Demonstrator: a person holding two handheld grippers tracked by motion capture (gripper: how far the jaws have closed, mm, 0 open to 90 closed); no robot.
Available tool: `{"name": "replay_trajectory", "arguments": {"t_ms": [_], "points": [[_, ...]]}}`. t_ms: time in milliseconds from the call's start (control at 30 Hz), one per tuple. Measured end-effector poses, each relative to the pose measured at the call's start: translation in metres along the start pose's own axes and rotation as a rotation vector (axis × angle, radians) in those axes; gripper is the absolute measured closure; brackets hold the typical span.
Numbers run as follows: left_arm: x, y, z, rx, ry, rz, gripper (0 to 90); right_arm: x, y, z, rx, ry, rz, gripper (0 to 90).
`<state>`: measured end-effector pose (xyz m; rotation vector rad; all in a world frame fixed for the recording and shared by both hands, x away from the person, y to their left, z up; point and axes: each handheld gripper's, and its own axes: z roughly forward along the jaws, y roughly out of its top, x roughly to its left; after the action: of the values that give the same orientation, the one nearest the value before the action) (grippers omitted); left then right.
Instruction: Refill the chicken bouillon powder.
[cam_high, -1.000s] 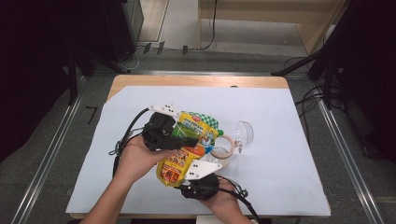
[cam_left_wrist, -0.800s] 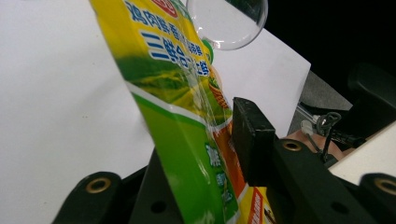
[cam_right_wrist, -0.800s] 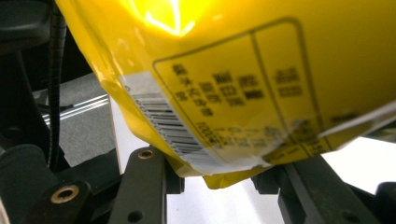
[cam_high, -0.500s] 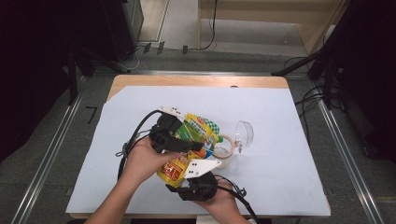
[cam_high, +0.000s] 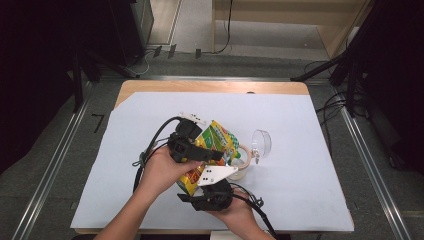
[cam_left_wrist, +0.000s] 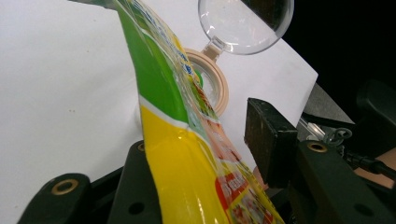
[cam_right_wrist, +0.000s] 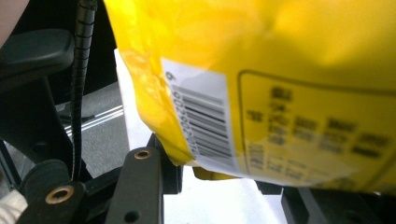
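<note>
A yellow and green snack bag (cam_high: 220, 137) is held up off the table, its top leaning over a round container with a beige rim (cam_high: 245, 157) and an open clear lid (cam_high: 261, 142). My left gripper (cam_high: 216, 155) straddles the bag's middle. Its jaws have just been opening, and in the left gripper view the bag (cam_left_wrist: 187, 154) lies between them, resting on one jaw with the other pad (cam_left_wrist: 268, 135) apart from it. My right gripper (cam_high: 207, 176) grips the bag's lower end. The barcode side of the bag (cam_right_wrist: 280, 70) fills the space between its jaws.
White paper (cam_high: 310, 130) covers the wooden table. The container rim (cam_left_wrist: 219, 84) and lid (cam_left_wrist: 243, 23) lie just past the bag. Cables trail from both grippers toward the table's near edge. Dark stands and floor cables ring the table.
My left gripper slid a little right and down along the bag toward the container. Its jaws stand wider. The right gripper has kept still.
</note>
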<state>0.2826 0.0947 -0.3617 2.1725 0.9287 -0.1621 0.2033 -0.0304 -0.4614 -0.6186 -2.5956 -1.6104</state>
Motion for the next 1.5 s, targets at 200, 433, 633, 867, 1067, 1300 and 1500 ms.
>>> {"name": "replay_trajectory", "arguments": {"t_ms": [200, 433, 633, 867, 1067, 1300, 1500], "points": [[0.002, 0.011, -0.002, 0.012, 0.006, -0.03, 63.4, -0.005, 0.007, -0.001, -0.014, -0.008, -0.001, 61.8], [0.001, 0.023, -0.004, 0.019, 0.004, -0.036, 64.4, -0.006, 0.015, -0.004, -0.03, -0.034, -0.046, 58.1], [0.001, 0.027, -0.005, 0.018, 0.005, -0.037, 65.6, -0.007, 0.02, -0.004, -0.024, -0.041, -0.055, 58.0], [0.001, 0.029, -0.006, 0.024, 0.002, -0.031, 64.8, -0.005, 0.024, -0.003, -0.011, -0.062, -0.107, 59.4], [-0.003, 0.03, -0.003, 0.02, 0.008, -0.009, 62.0, -0.008, 0.022, -0.004, -0.019, -0.074, -0.095, 62.3], [-0.001, 0.03, -0.003, 0.02, -0.001, -0.019, 60.4, -0.007, 0.021, -0.002, -0.029, -0.056, -0.048, 62.4], [0.0, 0.031, -0.002, 0.024, -0.01, -0.028, 59.3, -0.008, 0.023, -0.003, -0.031, -0.059, -0.034, 62.4]]}}
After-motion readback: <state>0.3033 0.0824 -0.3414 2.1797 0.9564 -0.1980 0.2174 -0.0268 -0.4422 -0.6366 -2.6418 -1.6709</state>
